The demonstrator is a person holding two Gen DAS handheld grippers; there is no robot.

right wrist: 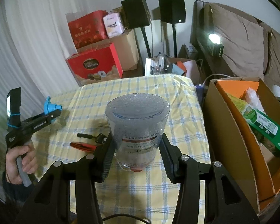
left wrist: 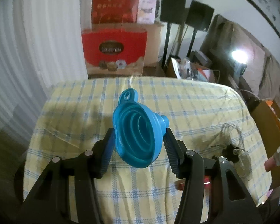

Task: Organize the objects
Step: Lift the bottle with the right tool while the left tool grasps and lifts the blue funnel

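A blue collapsible funnel (left wrist: 138, 128) is clamped between the fingers of my left gripper (left wrist: 139, 140), held above the checked tablecloth (left wrist: 186, 102) with its wide mouth facing the camera. In the right wrist view the same funnel (right wrist: 51, 107) shows at the left, in the left gripper (right wrist: 52, 114) held by a hand (right wrist: 22, 160). My right gripper (right wrist: 137, 149) is shut on a clear plastic bottle (right wrist: 137, 123), held bottom-up with its cap end pointing down toward the table. A black key-like item (right wrist: 92, 137) and a red object (right wrist: 83, 146) lie on the cloth behind the bottle.
An open cardboard box (right wrist: 231, 123) with orange and green packages stands right of the table. Red gift boxes (left wrist: 114, 48), speakers on stands (left wrist: 172, 7) and a curtain (left wrist: 37, 37) are beyond the far edge. A sofa with cushions (right wrist: 239, 37) is at the back right.
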